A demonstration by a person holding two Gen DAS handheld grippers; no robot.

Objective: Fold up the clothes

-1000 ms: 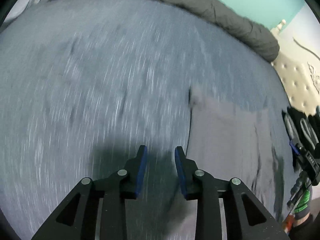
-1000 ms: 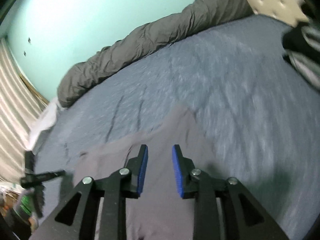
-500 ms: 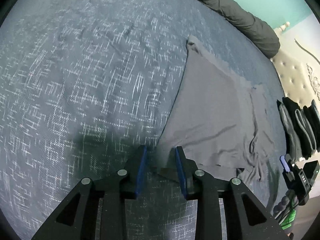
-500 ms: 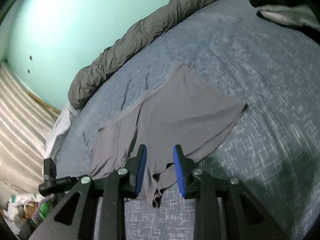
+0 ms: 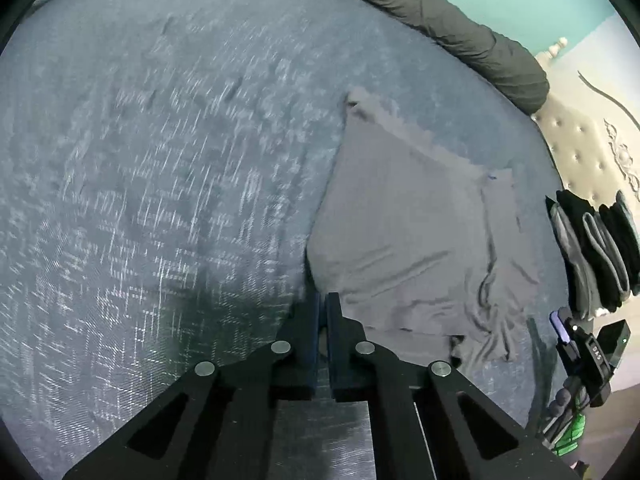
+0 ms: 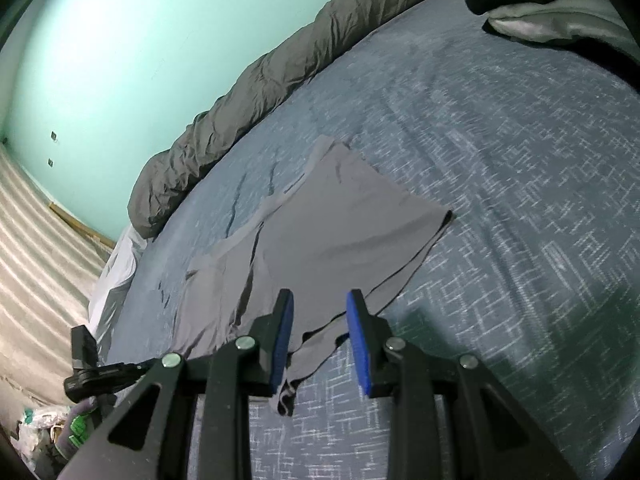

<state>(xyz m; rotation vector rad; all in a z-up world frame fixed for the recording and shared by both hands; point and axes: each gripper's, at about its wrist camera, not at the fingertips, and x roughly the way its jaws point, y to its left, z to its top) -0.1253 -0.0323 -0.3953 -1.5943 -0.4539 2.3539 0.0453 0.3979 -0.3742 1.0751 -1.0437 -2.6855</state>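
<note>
Grey shorts [image 5: 404, 240] lie on the bed [image 5: 160, 160]. Left tool [image 5: 322, 312] pinches their corner; right tool [image 6: 320, 320] gapes over their hem. Next: pinch, then fold.

Bed [image 5: 160, 160] covered in blue-grey cross-hatch sheet, lightly creased. Rolled dark grey duvet [image 6: 256, 76] lies along the far edge, against the teal wall [image 6: 120, 32]. Tufted cream headboard [image 5: 580, 148] at one end. Stack of folded dark and grey items [image 5: 592, 248] sits on the bed near the headboard. Striped curtain [image 6: 32, 240] beyond the other end of the bed. White sheet edge [image 6: 116, 268] hangs at that end. Clutter low in the corner, indistinct.
</note>
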